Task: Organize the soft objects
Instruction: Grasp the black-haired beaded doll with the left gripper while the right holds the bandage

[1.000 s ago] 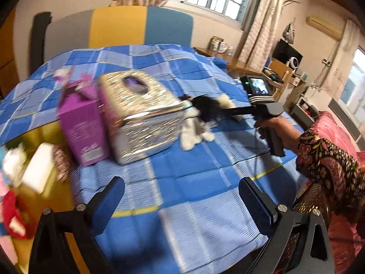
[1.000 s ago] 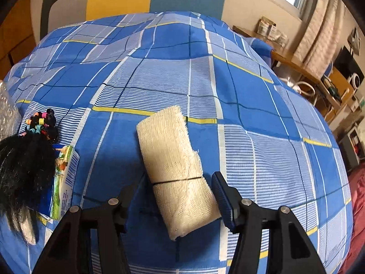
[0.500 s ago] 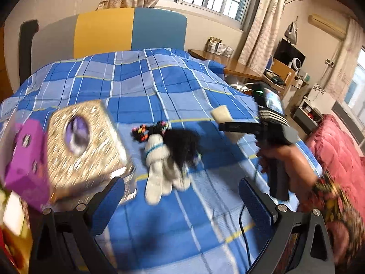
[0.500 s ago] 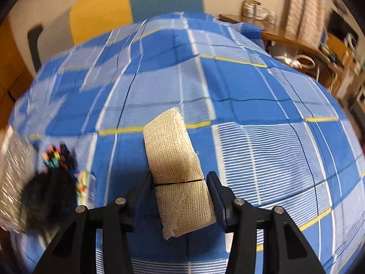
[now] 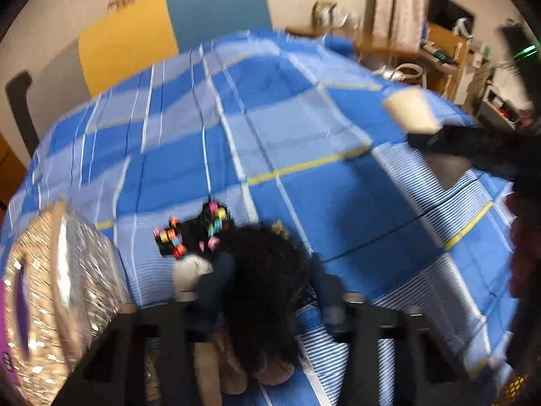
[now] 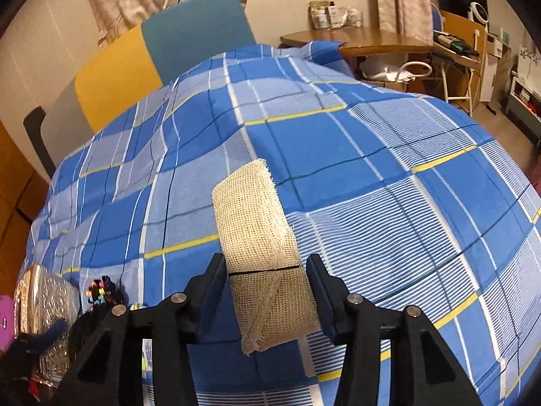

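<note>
My right gripper (image 6: 268, 280) is shut on a folded beige gauze cloth (image 6: 260, 243) and holds it above the blue plaid bedspread (image 6: 372, 169). The cloth (image 5: 410, 113) and the right gripper also show at the right of the left wrist view. My left gripper (image 5: 267, 291) has its fingers around a black fuzzy wig (image 5: 267, 270) that lies over a white sock (image 5: 191, 270) and a beige soft item (image 5: 236, 372). The view is blurred. Coloured hair ties (image 5: 192, 233) lie just beyond the wig.
A glittery silver tissue box (image 5: 57, 304) stands at the left, with a purple box edge (image 5: 6, 355) beside it. The headboard (image 6: 152, 57) is yellow and teal. A wooden desk (image 6: 365, 40) stands at the bed's far right.
My left gripper has moved forward and down onto the black wig, and its fingers have drawn in around it. My right gripper has lifted the beige cloth off the bedspread.
</note>
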Demonstrator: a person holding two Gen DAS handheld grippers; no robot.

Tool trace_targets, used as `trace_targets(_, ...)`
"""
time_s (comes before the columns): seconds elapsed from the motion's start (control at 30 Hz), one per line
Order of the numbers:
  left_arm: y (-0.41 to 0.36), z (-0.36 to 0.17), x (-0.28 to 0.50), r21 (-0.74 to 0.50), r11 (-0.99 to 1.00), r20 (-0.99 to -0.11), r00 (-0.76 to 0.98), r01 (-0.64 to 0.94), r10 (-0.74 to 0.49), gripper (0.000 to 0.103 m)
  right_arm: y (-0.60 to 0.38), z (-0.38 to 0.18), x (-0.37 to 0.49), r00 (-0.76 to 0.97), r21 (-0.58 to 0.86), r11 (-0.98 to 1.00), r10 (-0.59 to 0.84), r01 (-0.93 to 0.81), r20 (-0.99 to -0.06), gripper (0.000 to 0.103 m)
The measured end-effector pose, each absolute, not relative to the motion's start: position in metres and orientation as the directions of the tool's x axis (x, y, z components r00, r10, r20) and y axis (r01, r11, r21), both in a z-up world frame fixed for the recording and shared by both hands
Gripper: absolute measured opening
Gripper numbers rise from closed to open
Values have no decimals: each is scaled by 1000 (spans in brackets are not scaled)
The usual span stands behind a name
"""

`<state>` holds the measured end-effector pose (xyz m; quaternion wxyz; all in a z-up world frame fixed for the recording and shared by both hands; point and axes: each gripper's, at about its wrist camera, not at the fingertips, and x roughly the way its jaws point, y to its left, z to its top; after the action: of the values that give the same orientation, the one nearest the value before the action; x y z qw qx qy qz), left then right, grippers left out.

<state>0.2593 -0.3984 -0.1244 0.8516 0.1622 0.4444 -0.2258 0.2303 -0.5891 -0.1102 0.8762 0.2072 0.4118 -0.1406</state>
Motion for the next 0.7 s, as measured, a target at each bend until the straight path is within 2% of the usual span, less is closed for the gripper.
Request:
trace_targets(0.07,-393,-127,257,29,852,-826,492,523,-274,14,-593,-108,229,636,279,863,-62,421,-769,49)
trace_targets(0.13,-383,-117,245,-1,847,-785,524,531,-330,6,-596,-106,228,644,295,856,-56,425,-763,49)
trace_targets(0.33,-344,-88,185,-87,777,-709,509,624,-488,4,-601,-102,225,667,335,841,-41,425,-744,49)
trace_targets(0.47,-329,-90,157,-118,746,-719,462,656,-519,4,-600,-101,223,667,334,839,-47,430,-743,49)
trace_targets(0.53,-329,-96,146,-98,747,-738,455,657,-498,5,-599,-101,223,666,336,839,-41,427,-745,49)
trace_targets(0.6,-333,-95,145,-80,753,-730,476,653,-490,23,-598,-101,222,667,338,839,-41,427,-744,49)
trace_targets(0.63,-339,-90,152,-95,760,-725,479,643,-496,54,-598,-100,221,671,340,839,-39,425,-741,49)
trace_targets(0.67,-343,-86,159,-105,775,-714,495,623,-495,81,-598,-99,220,676,345,839,-37,422,-736,49)
trace_targets(0.7,-345,-83,166,-114,789,-704,511,604,-493,87,-598,-98,219,678,346,838,-39,422,-734,49)
